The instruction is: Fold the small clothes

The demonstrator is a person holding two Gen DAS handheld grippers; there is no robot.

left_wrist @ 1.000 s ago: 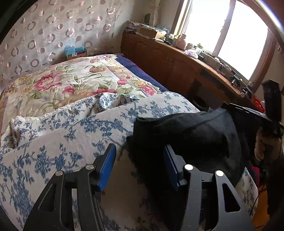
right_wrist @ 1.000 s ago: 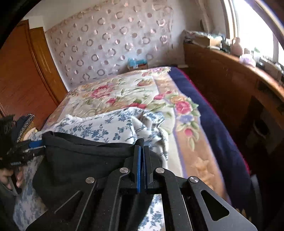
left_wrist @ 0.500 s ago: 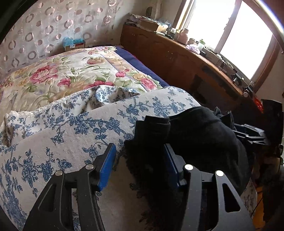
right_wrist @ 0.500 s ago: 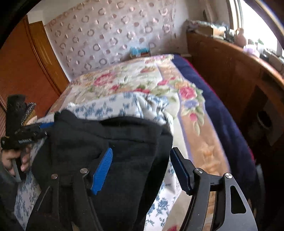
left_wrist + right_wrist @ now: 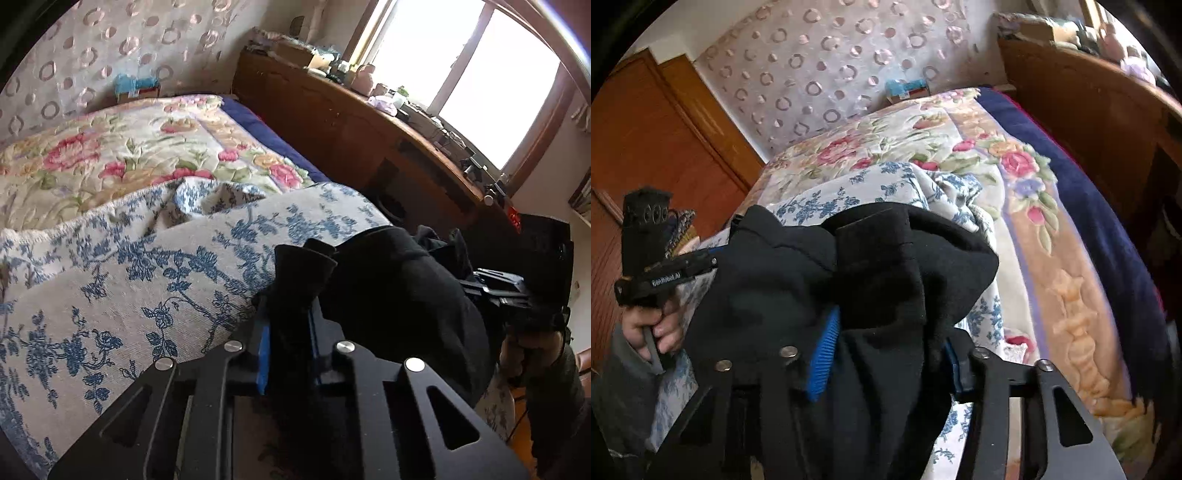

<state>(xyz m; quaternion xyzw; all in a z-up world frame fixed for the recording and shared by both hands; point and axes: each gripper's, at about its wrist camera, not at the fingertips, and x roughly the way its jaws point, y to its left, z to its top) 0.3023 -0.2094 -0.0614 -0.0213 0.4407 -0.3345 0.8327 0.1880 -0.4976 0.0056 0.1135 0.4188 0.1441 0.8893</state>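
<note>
A black garment (image 5: 399,295) lies bunched on a blue-flowered white cloth (image 5: 147,288) spread on the bed. My left gripper (image 5: 290,317) is closing, and its blue pads pinch an upstanding fold at the garment's left edge. In the right wrist view the same garment (image 5: 871,266) drapes over my right gripper (image 5: 890,354). Its jaws are closing with a thick fold of cloth between them, still well apart, and the right pad is mostly hidden. Each view shows the other gripper: the right one (image 5: 498,291), and the left one (image 5: 683,269) held by a hand.
A rose-patterned quilt (image 5: 110,155) covers the far part of the bed. A wooden cabinet (image 5: 351,122) with clutter on top runs along the right side under a bright window. A wooden wardrobe (image 5: 646,147) stands on the left. A blue box (image 5: 135,86) sits by the wall.
My left jaws have gone from wide apart to closed on the garment's edge. My right jaws, shut a second ago, opened wide and have narrowed around a thicker fold, sinking a little.
</note>
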